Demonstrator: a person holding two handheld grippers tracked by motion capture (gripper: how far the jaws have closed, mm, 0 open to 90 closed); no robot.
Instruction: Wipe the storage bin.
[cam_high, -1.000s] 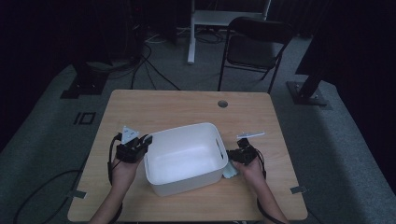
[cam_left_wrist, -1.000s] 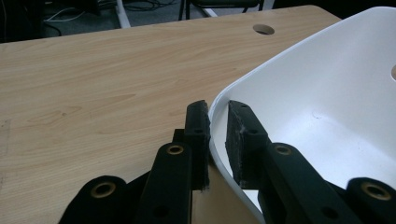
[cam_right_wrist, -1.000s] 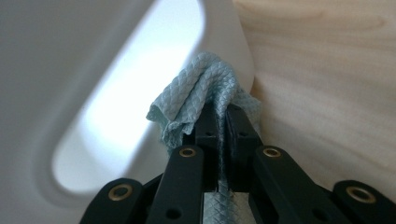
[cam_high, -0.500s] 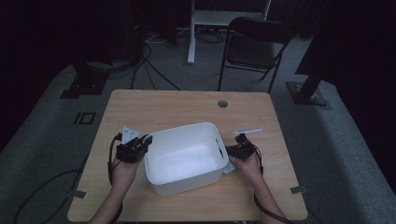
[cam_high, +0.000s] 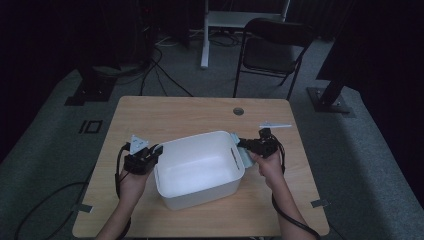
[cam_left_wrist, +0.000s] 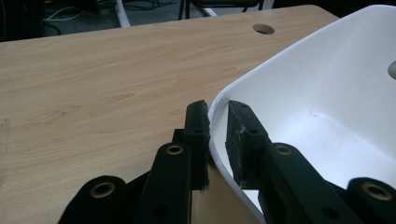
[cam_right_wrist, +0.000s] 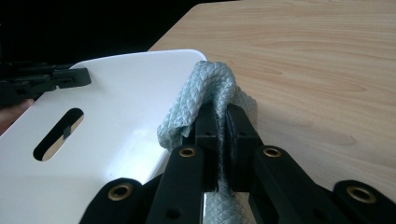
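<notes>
A white plastic bin (cam_high: 205, 196) stands in the middle of the wooden table (cam_high: 175, 112). My left gripper (cam_high: 156, 151) is at the bin's left rim. In the left gripper view its jaws (cam_left_wrist: 215, 112) are shut on that rim (cam_left_wrist: 243, 81), one pad outside and one inside. My right gripper (cam_high: 243, 145) is at the bin's right wall, shut on a folded pale green cloth (cam_high: 246, 159). In the right gripper view the cloth (cam_right_wrist: 212, 88) bulges above the pads (cam_right_wrist: 223, 114), beside the bin's wall (cam_right_wrist: 130, 102) with its handle slot (cam_right_wrist: 56, 133).
A cable hole (cam_high: 238, 111) sits in the table's far right part. Behind the table stand a black folding chair (cam_high: 272, 50) and a white stand (cam_high: 205, 35). Cables lie on the dark floor. Bare wood lies beyond the bin and right of it.
My right gripper has risen with the cloth and drawn toward the bin's far right corner. The left gripper and the bin have stayed put.
</notes>
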